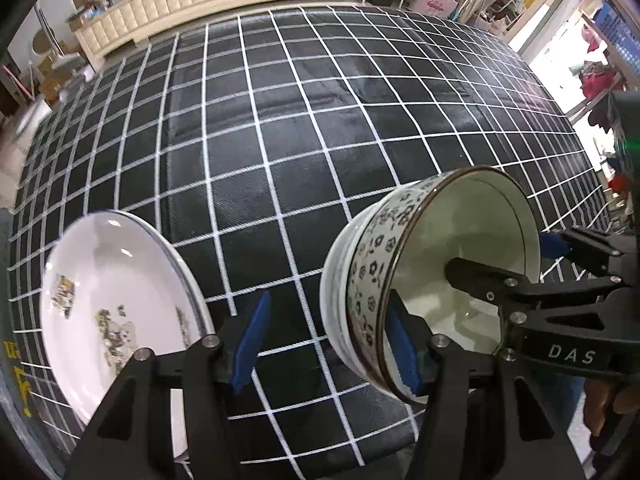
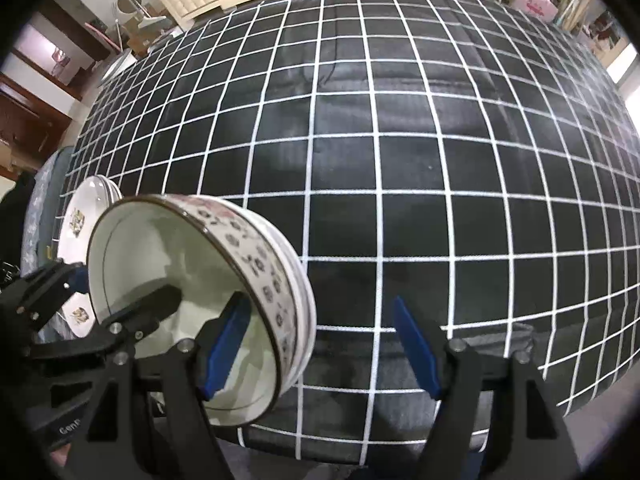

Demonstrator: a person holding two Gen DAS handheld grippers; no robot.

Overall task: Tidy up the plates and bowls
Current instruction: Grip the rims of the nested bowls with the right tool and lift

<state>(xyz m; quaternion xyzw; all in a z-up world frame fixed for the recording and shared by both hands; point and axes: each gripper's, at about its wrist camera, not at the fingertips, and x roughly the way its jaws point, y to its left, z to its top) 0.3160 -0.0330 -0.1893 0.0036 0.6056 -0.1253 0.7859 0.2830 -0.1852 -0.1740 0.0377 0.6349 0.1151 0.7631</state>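
A stack of flower-patterned bowls (image 1: 372,268) stands at the near edge of the black checked table (image 1: 280,120); it also shows in the right wrist view (image 2: 256,256). A stack of white printed plates (image 1: 112,296) lies left of it, and shows in the right wrist view (image 2: 86,208). My left gripper (image 1: 326,344) is open, its right finger (image 1: 404,344) inside the bowl near the rim. My right gripper (image 2: 324,344) is open, its left finger (image 2: 224,348) inside the bowl; it also shows in the left wrist view (image 1: 508,268).
A cream padded cabinet (image 1: 176,4) stands beyond the table's far edge. Shelves and bags (image 1: 436,0) crowd the far right. The checked cloth (image 2: 400,160) stretches ahead and right of the bowls.
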